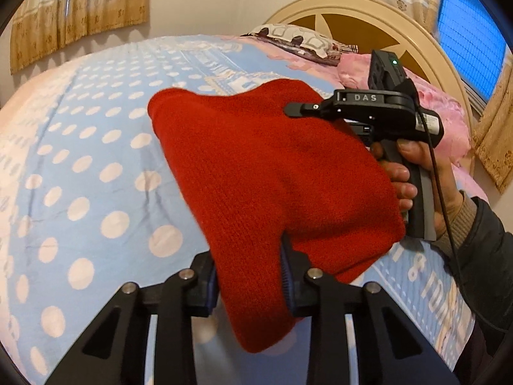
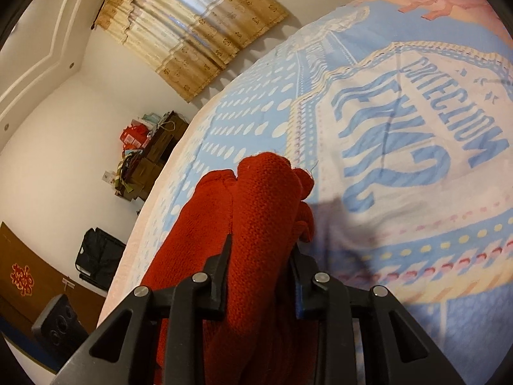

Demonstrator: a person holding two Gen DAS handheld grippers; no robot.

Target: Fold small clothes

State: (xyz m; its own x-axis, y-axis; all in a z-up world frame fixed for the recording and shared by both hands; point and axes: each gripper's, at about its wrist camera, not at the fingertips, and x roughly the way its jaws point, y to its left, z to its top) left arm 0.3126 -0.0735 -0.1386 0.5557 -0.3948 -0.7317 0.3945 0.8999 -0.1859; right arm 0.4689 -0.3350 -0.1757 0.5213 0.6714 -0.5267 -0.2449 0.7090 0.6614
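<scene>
Clearly the folding was only partway along: the red knitted garment (image 1: 272, 186) was held up off the bed (image 1: 89, 166) between the two tools, not yet laid down as a finished fold. It looked doubled over, with thick layers bunched together, though which kind of garment it was I could not tell. The left tool (image 1: 250, 279) was clamped on its lower edge, and the right tool (image 2: 261, 276) was clamped on a wad of it at the other end, the loose ends poking out past the tips. The knit was coarse, ribbed and soft, heavy enough to sag between the grips. Below lay a smooth cotton bedspread, pale blue with white dots and large printed letters. A rounded cream headboard (image 1: 384, 9) and patterned curtains (image 2: 192, 32) stood beyond.
</scene>
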